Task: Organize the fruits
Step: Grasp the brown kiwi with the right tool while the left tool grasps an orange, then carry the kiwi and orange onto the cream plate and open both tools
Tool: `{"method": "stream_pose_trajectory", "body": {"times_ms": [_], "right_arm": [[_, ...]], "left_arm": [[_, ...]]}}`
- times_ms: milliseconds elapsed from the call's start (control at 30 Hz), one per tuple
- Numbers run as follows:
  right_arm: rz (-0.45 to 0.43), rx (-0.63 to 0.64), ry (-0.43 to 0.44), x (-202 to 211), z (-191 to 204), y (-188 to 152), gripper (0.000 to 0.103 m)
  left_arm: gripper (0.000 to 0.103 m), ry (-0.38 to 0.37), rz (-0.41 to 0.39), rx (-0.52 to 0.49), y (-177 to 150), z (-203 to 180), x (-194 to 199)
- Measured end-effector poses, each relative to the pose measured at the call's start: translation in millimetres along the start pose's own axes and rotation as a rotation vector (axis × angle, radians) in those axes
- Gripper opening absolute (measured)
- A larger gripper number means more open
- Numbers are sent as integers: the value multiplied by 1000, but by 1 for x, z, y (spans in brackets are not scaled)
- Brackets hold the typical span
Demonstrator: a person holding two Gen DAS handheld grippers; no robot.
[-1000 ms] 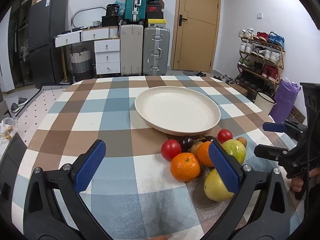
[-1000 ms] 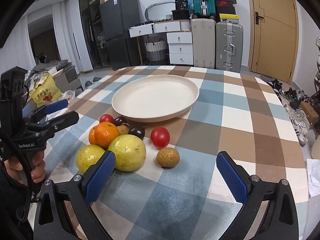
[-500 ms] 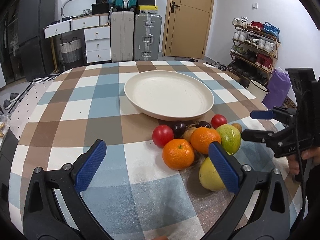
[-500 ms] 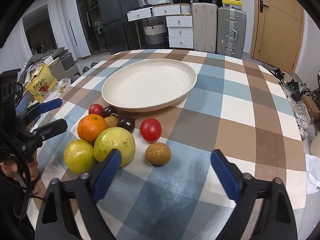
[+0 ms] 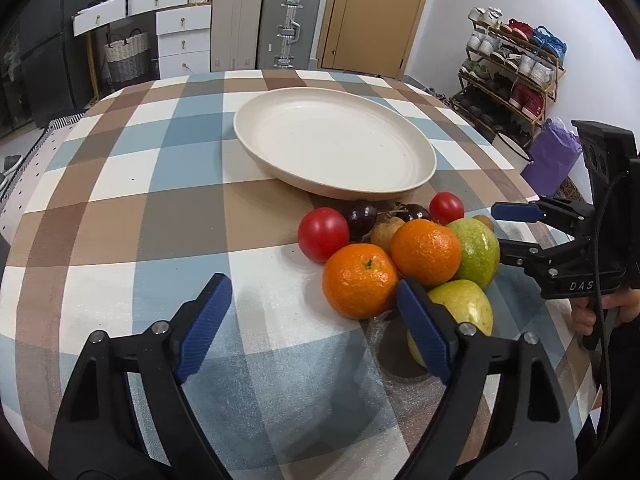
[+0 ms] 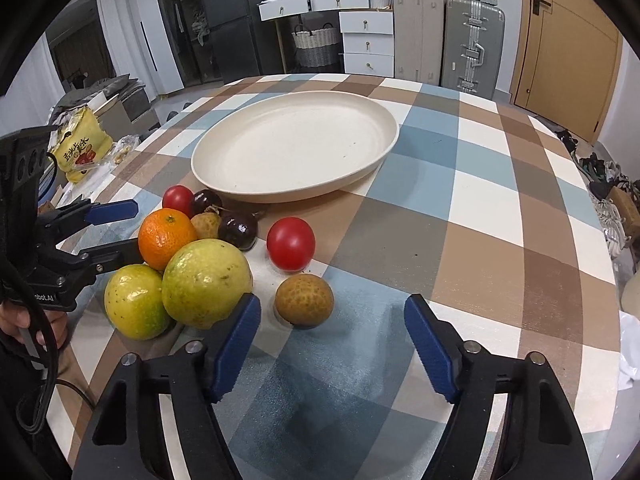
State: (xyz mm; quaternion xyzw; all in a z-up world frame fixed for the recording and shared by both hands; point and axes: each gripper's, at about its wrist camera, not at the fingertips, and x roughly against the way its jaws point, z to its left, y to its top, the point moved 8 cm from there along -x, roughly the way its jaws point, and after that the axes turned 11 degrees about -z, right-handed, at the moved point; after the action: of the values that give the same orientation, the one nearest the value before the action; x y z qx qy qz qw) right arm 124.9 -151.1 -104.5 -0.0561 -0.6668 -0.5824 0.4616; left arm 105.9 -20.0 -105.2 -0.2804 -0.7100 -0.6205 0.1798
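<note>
Beneath the cream plate [image 5: 416, 168], the tablecloth [image 5: 160, 184] is showing a check of brown, blue-grey and white. Just in front of the plate, two tomatoes [image 5: 323, 234] are glowing red, two small round fruits [image 5: 360, 214] are showing dark purple, and two oranges [image 5: 360, 286] are shining bright orange. Nearer than these from the plate, two larger fruits [image 6: 206, 282] are showing yellow-green, and a small one [image 6: 304, 299] is showing speckled brown. Both grippers are wearing blue pads [image 6: 236, 338] on black arms. Behind the plate, the door [image 5: 376, 12] is showing tan and the drawers [image 5: 182, 40] white.
</note>
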Motion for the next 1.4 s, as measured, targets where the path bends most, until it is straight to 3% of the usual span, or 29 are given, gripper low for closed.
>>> {"method": "stream_pose_trajectory", "body": {"times_ms": [233,367,600,900,1400], "right_arm": [[7,15,11,-5,4,-1,58],[-2,12,29,-4,6,0,48],[-7,28,48,-4,13,0,31],[-47,22,33,8,13,6,30],[-151,16,63,36,21,35,30]], "left_arm": [[60,-81,40,29,-1,-10,-6],[39,-146,57,48,-2,-17,-8],[38,-141,49,51,-3,-18,-6],[38,-78,-8,57,3,-7,10],[38,19,-115,32,39,6,42]]}}
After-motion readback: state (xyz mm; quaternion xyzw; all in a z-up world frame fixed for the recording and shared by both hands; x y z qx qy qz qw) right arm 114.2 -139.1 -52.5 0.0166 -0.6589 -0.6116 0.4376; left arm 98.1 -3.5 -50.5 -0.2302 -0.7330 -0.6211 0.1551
